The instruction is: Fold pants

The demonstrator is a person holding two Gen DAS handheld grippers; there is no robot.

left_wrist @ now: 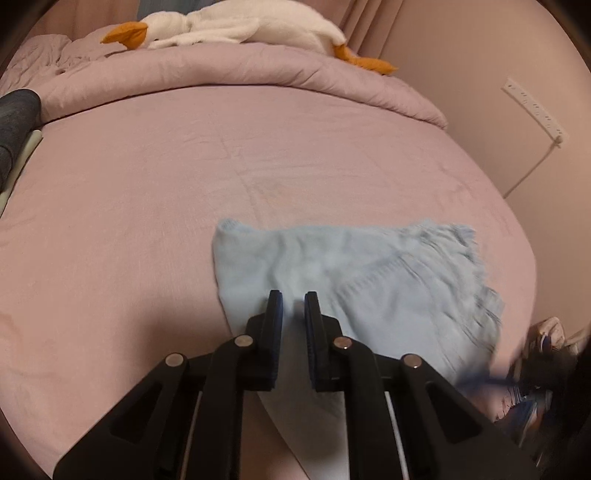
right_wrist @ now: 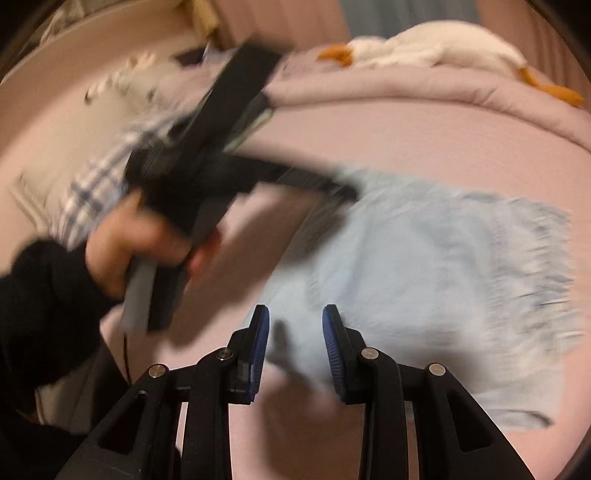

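Light blue pants (left_wrist: 354,273) lying flat on the pink bed (left_wrist: 147,206), frayed hems blurred, left gripper (left_wrist: 293,299) nearly closed over the cloth, grip unclear, right gripper (right_wrist: 295,314) partly open above the pants' edge, nothing clearly pinched, stuffed goose (left_wrist: 236,26) on the far quilt

Bed sheet (left_wrist: 147,192) is bare and flat across the middle and the whole left side, so that's free passage. Far edge is blocked by a rolled pink duvet (left_wrist: 229,70) with a white plush goose (left_wrist: 236,26) on top. The light blue pants (left_wrist: 351,273) take up the near-right part of the bed, reaching close to its right edge. In the right wrist view the left gripper (right_wrist: 343,192) and the left hand (right_wrist: 122,243) cross above the bed's left part, tips at the pants' left edge.
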